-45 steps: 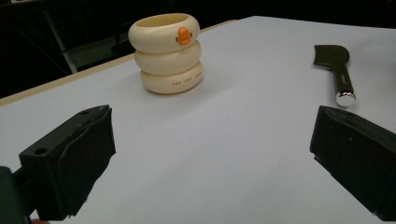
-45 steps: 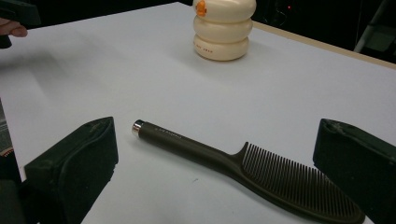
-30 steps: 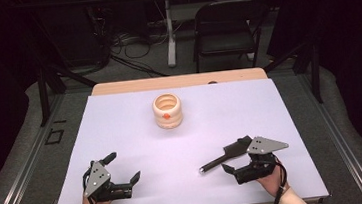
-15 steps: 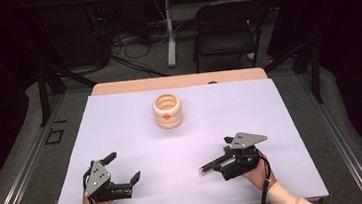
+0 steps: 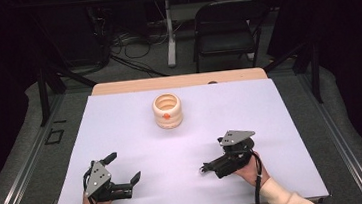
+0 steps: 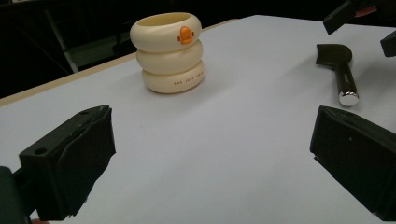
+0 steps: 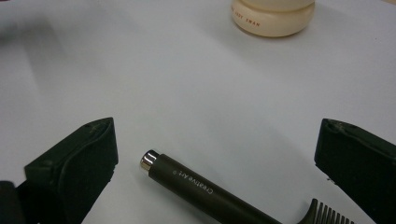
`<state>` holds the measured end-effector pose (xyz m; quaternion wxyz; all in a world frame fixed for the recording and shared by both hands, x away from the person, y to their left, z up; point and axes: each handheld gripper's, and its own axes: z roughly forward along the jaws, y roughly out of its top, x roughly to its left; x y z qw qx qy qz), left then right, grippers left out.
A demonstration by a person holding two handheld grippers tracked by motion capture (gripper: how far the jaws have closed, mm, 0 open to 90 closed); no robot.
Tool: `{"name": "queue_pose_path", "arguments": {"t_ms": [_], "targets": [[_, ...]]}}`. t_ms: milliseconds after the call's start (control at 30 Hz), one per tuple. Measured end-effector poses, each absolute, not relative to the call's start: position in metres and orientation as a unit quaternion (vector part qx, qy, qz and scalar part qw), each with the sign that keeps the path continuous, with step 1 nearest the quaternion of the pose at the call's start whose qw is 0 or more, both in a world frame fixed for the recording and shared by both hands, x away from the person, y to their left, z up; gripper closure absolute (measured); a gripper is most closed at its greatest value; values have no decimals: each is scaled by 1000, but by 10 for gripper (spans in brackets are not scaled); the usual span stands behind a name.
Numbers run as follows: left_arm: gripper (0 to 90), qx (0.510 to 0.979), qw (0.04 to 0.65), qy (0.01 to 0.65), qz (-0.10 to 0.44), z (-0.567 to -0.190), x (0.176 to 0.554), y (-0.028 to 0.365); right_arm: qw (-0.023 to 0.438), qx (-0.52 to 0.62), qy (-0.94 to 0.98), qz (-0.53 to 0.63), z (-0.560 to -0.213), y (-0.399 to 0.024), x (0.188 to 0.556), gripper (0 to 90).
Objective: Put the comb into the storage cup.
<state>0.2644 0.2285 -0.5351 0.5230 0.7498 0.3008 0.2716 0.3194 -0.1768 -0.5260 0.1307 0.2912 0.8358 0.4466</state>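
Our right claw (image 7: 215,154) has its jaws wide apart, low over the white bench (image 5: 121,133), with the dark brown comb with a shiny silver tip (image 7: 201,189) lying between them, so we think it is ready to pinch it. Our left claw (image 6: 210,158) is open and holds nothing, and the cream ring-shaped plastic pot with an orange dot (image 6: 169,52) stands far ahead of it.

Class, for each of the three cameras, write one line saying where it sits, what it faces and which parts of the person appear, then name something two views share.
High view: above the person's side, looking forward and down on the white table; both hands, left gripper and right gripper enter from below.
Left gripper view: rides the left gripper, looking between its open jaws toward the cream ringed holder.
Right gripper view: rides the right gripper, jaws open around the dark brush handle.
Shared: holder and brush appear in both gripper views.
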Motion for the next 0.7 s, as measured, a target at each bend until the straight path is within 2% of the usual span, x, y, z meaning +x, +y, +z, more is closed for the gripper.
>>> {"name": "queue_pose_path", "arguments": {"t_ms": [167,400,500,700], "targets": [[2,749,523,302,272,-535,265,229,119,287,842,441,-527,-172,322,0],[2,750,524,300,270,-535,265,229,122,284,849,429,-529,-167,325,315],[2,751,524,300,269,-535,265,228,120,283,853,422,-531,-165,326,516],[2,752,523,299,268,-535,266,228,118,277,864,405,-534,-160,326,771]]}}
